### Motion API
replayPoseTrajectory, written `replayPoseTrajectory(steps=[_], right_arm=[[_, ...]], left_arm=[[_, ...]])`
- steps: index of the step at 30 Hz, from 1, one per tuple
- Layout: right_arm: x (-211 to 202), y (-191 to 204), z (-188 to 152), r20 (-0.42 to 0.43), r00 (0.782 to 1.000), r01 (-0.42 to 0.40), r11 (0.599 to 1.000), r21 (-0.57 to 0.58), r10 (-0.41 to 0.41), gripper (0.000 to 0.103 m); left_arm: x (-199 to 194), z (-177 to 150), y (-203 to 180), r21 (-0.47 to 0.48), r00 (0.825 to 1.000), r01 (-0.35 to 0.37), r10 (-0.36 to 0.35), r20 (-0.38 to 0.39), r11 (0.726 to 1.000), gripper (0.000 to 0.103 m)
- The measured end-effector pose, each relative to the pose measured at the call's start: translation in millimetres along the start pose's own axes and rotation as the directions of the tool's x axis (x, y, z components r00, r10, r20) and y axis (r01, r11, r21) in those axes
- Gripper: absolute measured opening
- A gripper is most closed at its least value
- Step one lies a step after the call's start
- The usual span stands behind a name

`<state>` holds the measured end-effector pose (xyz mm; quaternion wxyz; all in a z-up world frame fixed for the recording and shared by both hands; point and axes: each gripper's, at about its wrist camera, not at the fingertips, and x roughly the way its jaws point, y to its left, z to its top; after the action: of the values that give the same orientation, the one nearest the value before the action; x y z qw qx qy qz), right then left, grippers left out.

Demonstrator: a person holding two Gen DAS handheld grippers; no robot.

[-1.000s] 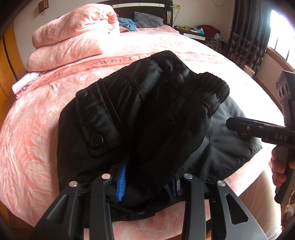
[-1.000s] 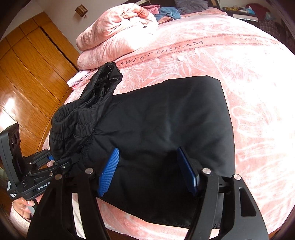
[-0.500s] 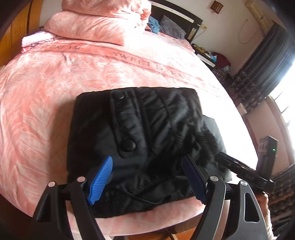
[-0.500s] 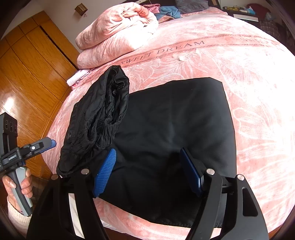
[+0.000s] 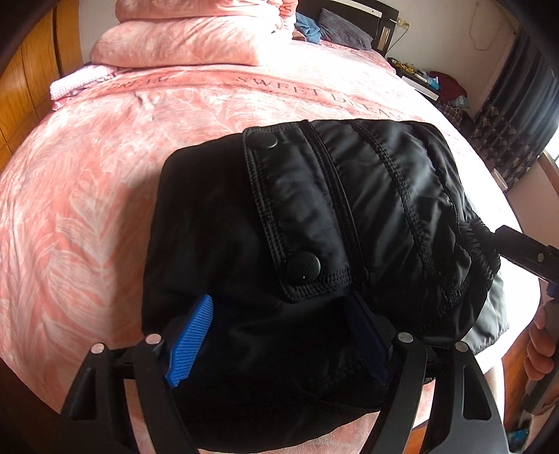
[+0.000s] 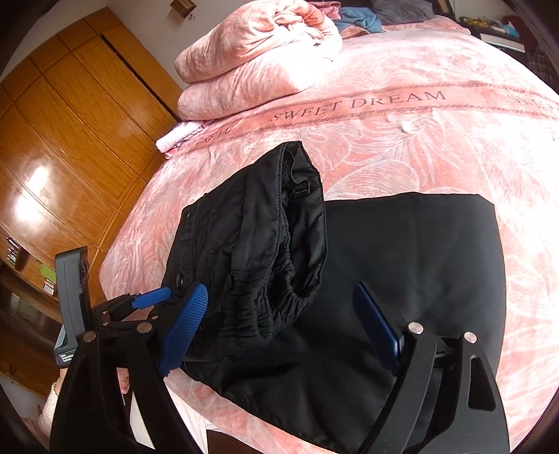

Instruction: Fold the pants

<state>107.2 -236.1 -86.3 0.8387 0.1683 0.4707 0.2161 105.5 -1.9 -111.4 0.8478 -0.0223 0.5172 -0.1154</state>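
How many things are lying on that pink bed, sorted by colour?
Black: 1, the pants
Pink: 2, the stacked folded blankets, counted as two layers
White-pink: 1, the small folded cloth at the bed's edge
Blue: 1, a crumpled garment near the headboard
Grey: 1, the pillow
Total: 6

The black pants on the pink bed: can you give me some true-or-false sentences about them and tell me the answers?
1. The black padded pants lie on the pink velvety bedspread. True.
2. The left tool is clamped shut on them. False: its blue pads stand apart, nothing pinched.
3. The elastic waistband is folded over the legs. True.
4. The pocket flap has a zipper. False: two round snaps.
5. The bedspread reads GOOD NIGHT. False: SWEET DREAM.
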Motion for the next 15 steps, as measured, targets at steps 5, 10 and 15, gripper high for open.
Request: replayPoseTrajectory(steps=[5, 10, 15], right_arm=[[30.9, -10.3, -0.9, -0.047, 0.998, -0.027, 0.997, 0.066, 0.03, 0.074], [40.1, -6.7, -3.7, -0.054, 0.996, -0.062, 0.997, 0.042, 0.064, 0.028], [29.0, 2.3, -7.1, -0.029, 0.999, -0.035, 0.999, -0.003, 0.035, 0.024]], left_arm=[[-5.2, 0.9, 5.9, -0.028, 1.0, 0.003, -0.003, -0.004, 1.0, 0.079], [-11.6, 0.0, 27.8, -0.109, 1.0, -0.018, 0.018, -0.001, 0.994, 0.087], [-9.0, -5.8, 46.5, -0.165, 0.999, -0.037, 0.033, -0.022, 0.986, 0.088]])
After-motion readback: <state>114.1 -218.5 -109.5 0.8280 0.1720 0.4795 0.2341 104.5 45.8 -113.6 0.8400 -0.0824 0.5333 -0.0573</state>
